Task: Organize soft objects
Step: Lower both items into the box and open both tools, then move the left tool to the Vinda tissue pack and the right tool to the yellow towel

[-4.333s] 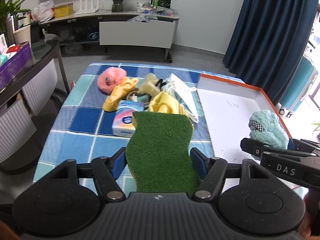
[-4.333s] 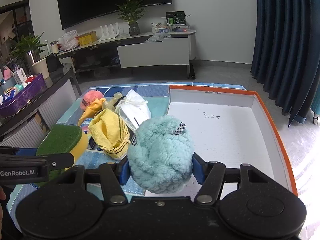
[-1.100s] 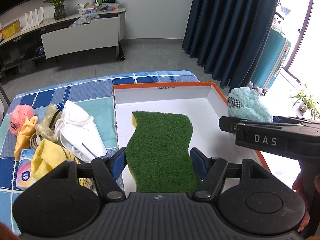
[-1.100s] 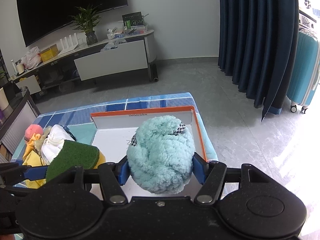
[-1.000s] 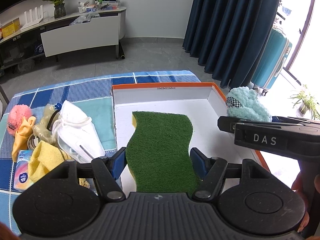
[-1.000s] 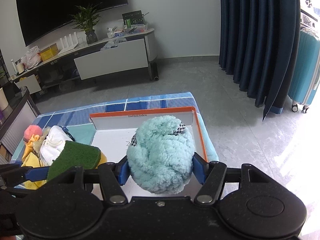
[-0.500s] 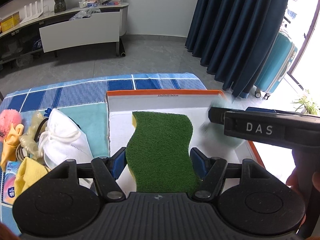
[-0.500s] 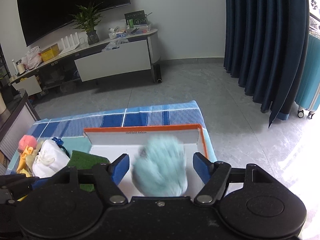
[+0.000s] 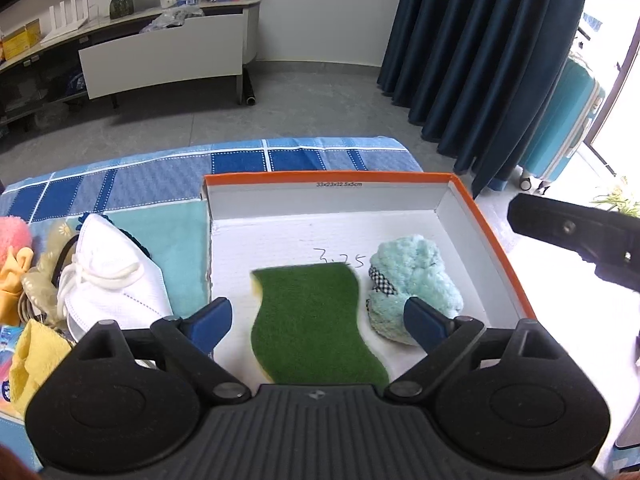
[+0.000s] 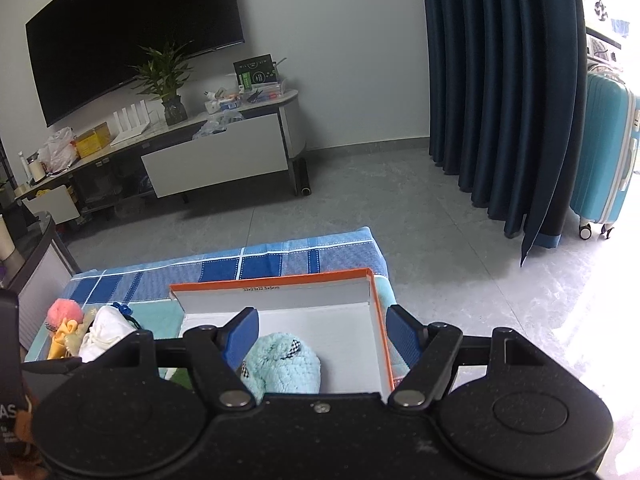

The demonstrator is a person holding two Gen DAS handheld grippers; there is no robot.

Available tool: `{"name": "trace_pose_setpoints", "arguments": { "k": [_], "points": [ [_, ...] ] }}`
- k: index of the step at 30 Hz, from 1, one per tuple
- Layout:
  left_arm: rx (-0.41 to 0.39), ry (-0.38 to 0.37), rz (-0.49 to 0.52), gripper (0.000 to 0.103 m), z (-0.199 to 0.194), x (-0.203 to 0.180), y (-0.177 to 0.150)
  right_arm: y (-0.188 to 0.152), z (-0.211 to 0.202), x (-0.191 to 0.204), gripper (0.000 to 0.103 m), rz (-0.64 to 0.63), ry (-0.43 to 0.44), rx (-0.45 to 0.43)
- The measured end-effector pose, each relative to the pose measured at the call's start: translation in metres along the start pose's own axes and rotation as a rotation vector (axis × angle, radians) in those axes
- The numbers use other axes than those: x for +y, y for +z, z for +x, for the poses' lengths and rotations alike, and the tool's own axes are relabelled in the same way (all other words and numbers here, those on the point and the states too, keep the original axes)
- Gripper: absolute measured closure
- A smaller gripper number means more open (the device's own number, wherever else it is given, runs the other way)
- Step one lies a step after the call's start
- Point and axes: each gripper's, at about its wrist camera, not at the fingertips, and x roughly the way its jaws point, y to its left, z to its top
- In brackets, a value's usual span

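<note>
An orange-rimmed white box (image 9: 505, 256) sits on the blue checked cloth. A green scouring sponge (image 9: 316, 320) with a yellow underside lies on the box floor, slightly blurred. My left gripper (image 9: 316, 314) hangs over it with its jaws opening; the sponge is between them but the pads stand clear of its edges. A fluffy teal toy (image 9: 412, 280) with a checked bow rests in the box to the right of the sponge. Above the box (image 10: 376, 320), my right gripper (image 10: 322, 326) is open and empty, with the teal toy (image 10: 284, 364) below its left finger.
Left of the box lie a white face mask (image 9: 108, 276), a pink puff (image 9: 12, 236), a yellow cloth (image 9: 36, 356) and other soft items. The table ends just beyond the box. A dark curtain (image 10: 500, 80) and a teal suitcase (image 10: 604, 144) stand to the right.
The right gripper opened and the teal toy dropped into the box; that gripper then rose. The left jaws spread and let go of the sponge, which now lies in the box.
</note>
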Motion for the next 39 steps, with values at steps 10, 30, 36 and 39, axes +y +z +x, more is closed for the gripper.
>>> {"name": "trace_pose_setpoints", "arguments": {
  "k": [10,30,36,39],
  "points": [
    [-0.037,0.066,-0.022,0.008,-0.041,0.011,-0.004,-0.01,-0.018,0.013,0.019,-0.009,0.002,0.003],
    [-0.047,0.175,-0.069,0.005,-0.09,0.054,-0.039,-0.045,-0.045,0.062,0.019,-0.056,0.057,0.056],
    [-0.053,0.195,-0.097,0.005,-0.1,0.071,-0.046,-0.048,-0.046,0.081,0.019,-0.085,0.084,0.067],
    [-0.059,0.207,-0.109,0.005,-0.104,0.077,-0.048,-0.049,-0.046,0.089,0.019,-0.093,0.095,0.071]
  ]
}}
